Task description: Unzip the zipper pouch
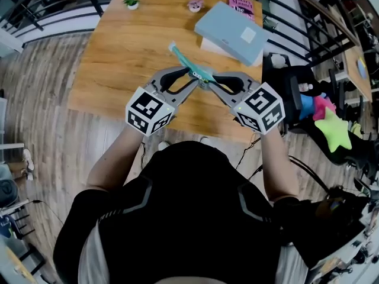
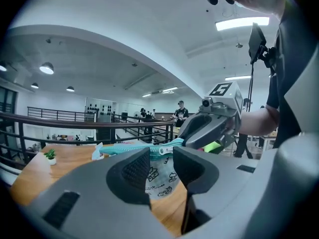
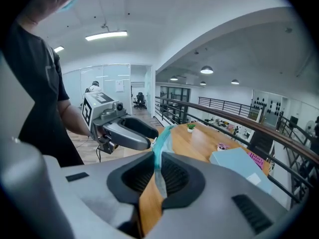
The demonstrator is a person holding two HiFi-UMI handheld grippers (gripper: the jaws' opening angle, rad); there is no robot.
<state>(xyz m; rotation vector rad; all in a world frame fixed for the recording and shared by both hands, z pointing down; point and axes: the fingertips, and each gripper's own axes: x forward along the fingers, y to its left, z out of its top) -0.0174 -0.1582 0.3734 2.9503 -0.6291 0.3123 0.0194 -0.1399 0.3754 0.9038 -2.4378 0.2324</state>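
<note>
One pouch [image 1: 186,62]: prob. light, limp.
R gripper [image 3: 157,171] clamps its edge; L gripper [image 2: 160,169] jaws apart, empty; take zipper pull [image 2: 166,151].

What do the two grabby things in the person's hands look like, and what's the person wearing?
Both the left claw and the right claw are grey plastic, with curved loop-shaped arms and black ribbed pads inside. Each carries a white cube with black square markers at the back. The person wears a black short-sleeved shirt with grey shoulder stripes.
</note>
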